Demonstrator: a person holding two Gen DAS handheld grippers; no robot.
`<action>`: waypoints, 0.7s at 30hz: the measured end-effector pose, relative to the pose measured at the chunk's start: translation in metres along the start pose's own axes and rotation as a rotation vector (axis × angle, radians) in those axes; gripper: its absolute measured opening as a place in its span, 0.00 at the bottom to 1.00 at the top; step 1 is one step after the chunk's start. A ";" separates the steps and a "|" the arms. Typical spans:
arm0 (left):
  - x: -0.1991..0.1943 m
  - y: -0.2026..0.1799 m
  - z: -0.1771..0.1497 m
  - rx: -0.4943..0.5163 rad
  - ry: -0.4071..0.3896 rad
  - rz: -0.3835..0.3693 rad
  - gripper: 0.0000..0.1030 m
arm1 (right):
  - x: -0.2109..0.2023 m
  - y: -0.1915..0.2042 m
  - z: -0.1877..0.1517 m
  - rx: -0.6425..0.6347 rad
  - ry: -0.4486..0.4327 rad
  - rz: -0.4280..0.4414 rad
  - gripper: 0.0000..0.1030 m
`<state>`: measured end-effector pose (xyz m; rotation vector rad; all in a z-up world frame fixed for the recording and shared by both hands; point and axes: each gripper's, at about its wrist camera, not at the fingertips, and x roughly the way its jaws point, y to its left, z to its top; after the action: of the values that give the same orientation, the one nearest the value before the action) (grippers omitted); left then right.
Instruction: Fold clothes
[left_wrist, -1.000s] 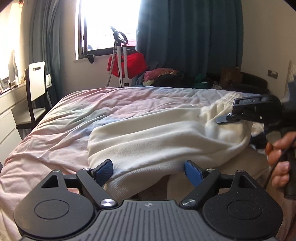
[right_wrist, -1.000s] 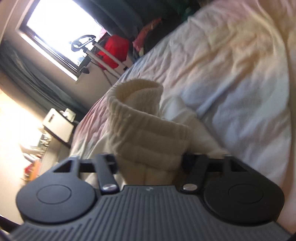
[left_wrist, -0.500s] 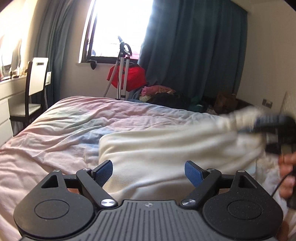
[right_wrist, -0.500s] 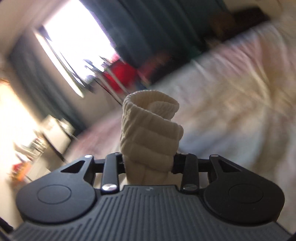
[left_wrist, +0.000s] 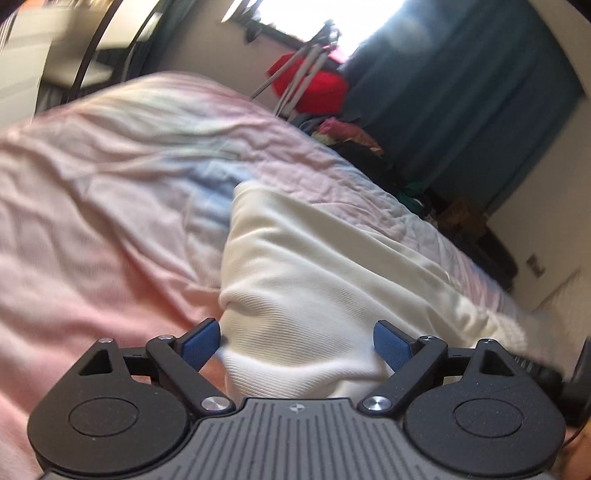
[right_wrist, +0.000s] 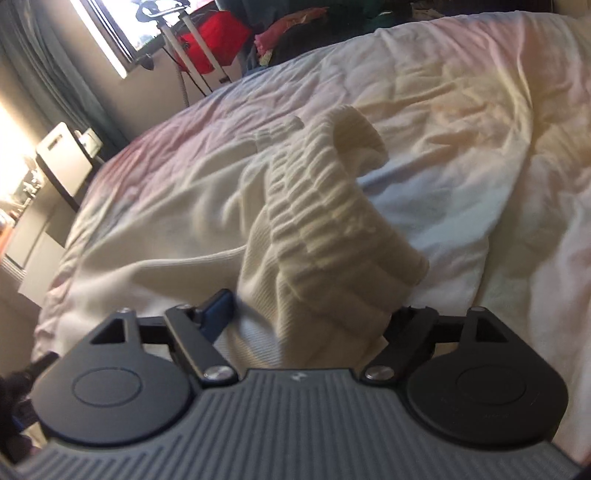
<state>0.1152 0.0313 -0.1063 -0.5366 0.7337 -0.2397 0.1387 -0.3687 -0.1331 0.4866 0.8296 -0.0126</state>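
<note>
A cream knit garment (left_wrist: 332, 280) lies across the pink and blue bedspread (left_wrist: 92, 229). My left gripper (left_wrist: 297, 341) is open, its blue pads either side of the garment's near fold. In the right wrist view the garment's ribbed elastic band (right_wrist: 332, 229) stands up in a hump between the fingers of my right gripper (right_wrist: 310, 317). The right jaws stand wide apart with cloth lying loose between them.
A red bag on a stand (left_wrist: 314, 85) and a pile of clothes (left_wrist: 343, 133) sit beyond the bed under dark teal curtains (left_wrist: 461, 92). A chair and a white desk (right_wrist: 62, 166) stand at the bed's left side.
Both grippers dropped toward the bed. The right gripper, earlier shut on the ribbed band and held high, has opened and the band now rests on the bed.
</note>
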 end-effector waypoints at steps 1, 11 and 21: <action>0.004 0.005 0.001 -0.022 0.021 -0.016 0.93 | 0.005 -0.005 0.000 0.026 0.008 -0.001 0.90; 0.031 0.034 0.001 -0.208 0.138 -0.152 0.88 | 0.009 -0.032 -0.004 0.314 0.032 0.261 0.93; 0.020 0.030 -0.002 -0.160 0.095 -0.110 0.57 | 0.000 -0.012 -0.015 0.210 0.012 0.135 0.55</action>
<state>0.1295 0.0475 -0.1349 -0.7226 0.8207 -0.3123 0.1262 -0.3729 -0.1468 0.7401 0.8097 0.0280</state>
